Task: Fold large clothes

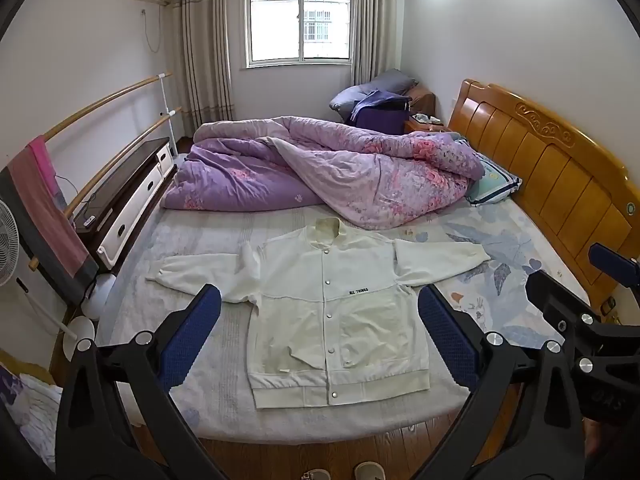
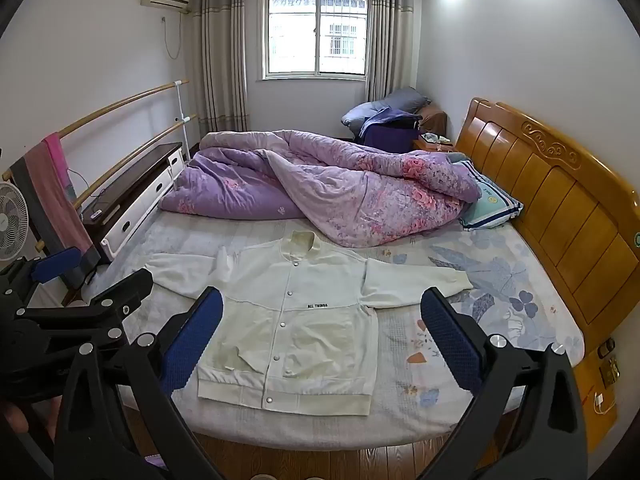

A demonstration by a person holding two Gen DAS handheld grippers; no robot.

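White jacket (image 1: 332, 312) lies flat, front up, on the near part of the bed (image 1: 224, 404); snaps closed down the middle; collar toward the far side, hem at the near edge; both sleeves spread out left and right, left sleeve with a small fold near the shoulder; small black lettering on the chest. Purple floral quilt (image 1: 320, 168) bunched across the far half of the bed, just touching or overlapping near the collar, cannot tell which; striped pillow (image 1: 494, 184) at right beside the wooden headboard (image 1: 560, 168). Left tongs (image 1: 320, 336) spread fully wide, nothing between the blue pads, held above the near bed edge, clear of the jacket; right tongs (image 2: 322, 338) likewise fully wide and empty, hovering over the jacket's right side. Window (image 1: 299, 20) in far wall.
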